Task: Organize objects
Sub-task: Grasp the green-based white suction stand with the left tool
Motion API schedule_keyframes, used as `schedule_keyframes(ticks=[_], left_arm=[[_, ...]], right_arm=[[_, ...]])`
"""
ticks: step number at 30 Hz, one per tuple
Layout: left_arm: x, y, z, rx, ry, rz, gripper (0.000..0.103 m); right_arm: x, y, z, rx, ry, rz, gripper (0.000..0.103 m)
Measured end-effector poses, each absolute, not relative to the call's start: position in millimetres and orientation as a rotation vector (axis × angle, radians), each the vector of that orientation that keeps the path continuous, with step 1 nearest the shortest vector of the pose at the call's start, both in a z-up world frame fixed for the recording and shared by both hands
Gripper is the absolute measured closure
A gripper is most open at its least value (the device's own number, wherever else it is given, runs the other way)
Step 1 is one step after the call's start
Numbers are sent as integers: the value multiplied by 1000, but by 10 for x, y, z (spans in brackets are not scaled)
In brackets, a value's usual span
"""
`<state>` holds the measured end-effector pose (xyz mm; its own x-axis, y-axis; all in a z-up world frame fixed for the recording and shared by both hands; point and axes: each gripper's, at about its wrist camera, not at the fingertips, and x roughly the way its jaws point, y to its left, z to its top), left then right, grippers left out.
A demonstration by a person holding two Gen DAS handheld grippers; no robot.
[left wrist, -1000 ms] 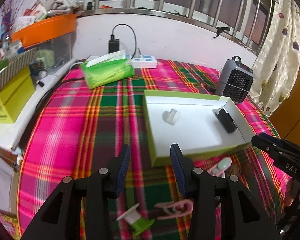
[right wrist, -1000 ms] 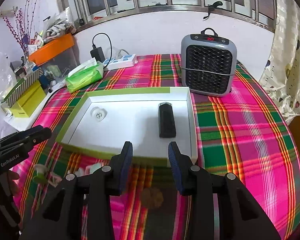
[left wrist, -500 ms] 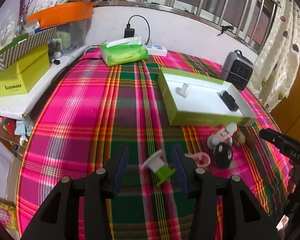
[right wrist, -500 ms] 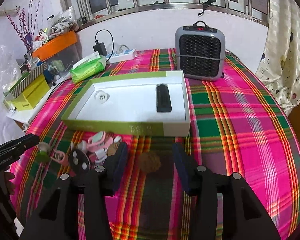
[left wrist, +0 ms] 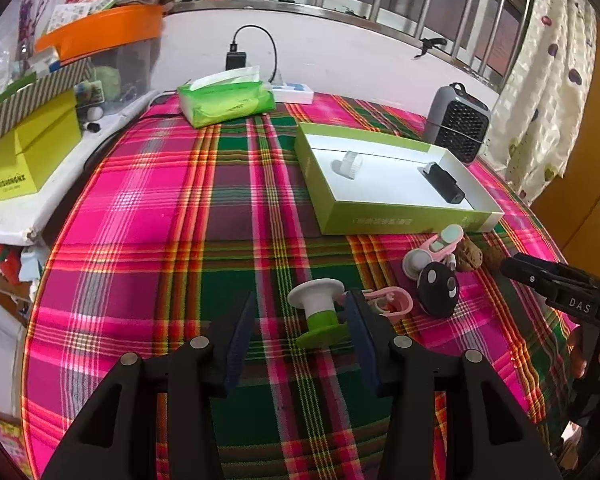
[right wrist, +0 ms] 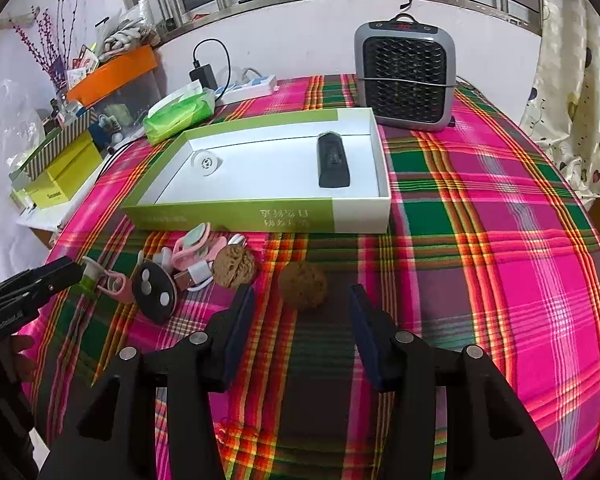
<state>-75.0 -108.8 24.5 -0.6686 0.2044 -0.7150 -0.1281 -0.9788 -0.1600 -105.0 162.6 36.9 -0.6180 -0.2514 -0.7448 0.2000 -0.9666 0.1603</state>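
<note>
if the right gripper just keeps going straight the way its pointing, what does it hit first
Most likely the brown walnut lying on the plaid tablecloth: it sits just ahead of the right gripper, roughly centred between its open jaws. Depth is hard to judge in this fisheye view, so the cloth just short of it is possible.

tablecloth (right wrist: 480, 208): woven plaid cloth | box (right wrist: 260, 216): matt cardboard | walnut (right wrist: 303, 291): rough, probably

A brown wrinkled walnut (right wrist: 303, 291) is seen on the plaid cloth (right wrist: 480, 264), just ahead of the parted pads of the right gripper (right wrist: 302, 320). A green-walled white tray (right wrist: 260, 216) is seen beyond.
</note>
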Motion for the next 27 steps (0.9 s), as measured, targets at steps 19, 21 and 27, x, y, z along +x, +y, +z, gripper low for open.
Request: schedule_keyframes(ticks=[19,21,27], left_arm=[[-799,-1005,139,-1205,-95,2656,57],[-821,-1013,139,-1207,-102,2658,57],[-905,-1085,72,-1271,-138,2678,57]], right_arm=[[-1257,1518,213,1290,40,-2641,52],[-1271,1509,207,1289,48,-2641,46],[-1297,1462,199,1295,110,-2663,44]])
